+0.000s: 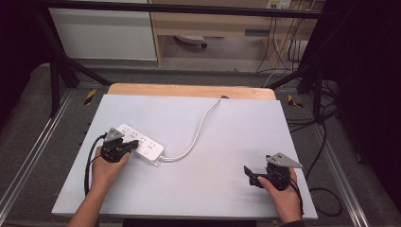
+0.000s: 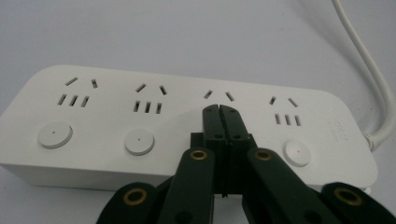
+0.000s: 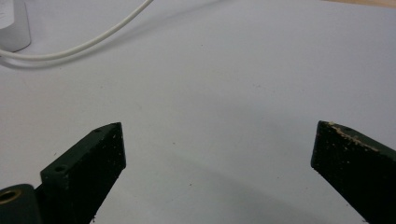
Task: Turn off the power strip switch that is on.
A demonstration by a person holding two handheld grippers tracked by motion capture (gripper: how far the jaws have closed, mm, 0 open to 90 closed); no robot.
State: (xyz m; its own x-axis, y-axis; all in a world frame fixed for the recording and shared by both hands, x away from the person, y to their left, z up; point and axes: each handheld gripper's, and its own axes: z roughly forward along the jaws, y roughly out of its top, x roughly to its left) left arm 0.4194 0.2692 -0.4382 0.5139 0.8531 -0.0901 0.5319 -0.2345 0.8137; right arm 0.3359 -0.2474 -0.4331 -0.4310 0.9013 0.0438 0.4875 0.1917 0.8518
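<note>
A white power strip (image 1: 147,146) with several sockets and round buttons lies on the left half of the table. In the left gripper view the power strip (image 2: 116,116) runs across the frame. My left gripper (image 2: 219,109) is shut with nothing in it, its tips over the third socket and covering that socket's button. Whether the tips touch the strip is unclear. From above, the left gripper (image 1: 132,144) sits at the strip's near side. My right gripper (image 1: 249,174) is open above bare table at the near right. Its jaws stand wide apart around the right gripper's (image 3: 219,140) empty gap.
The strip's white cable (image 1: 198,130) curves from its right end to the table's far edge; the cable (image 3: 93,39) also crosses the right gripper view's top left. A wooden table edge (image 1: 189,90) lies behind the white surface (image 1: 227,142). Metal frame rails flank both sides.
</note>
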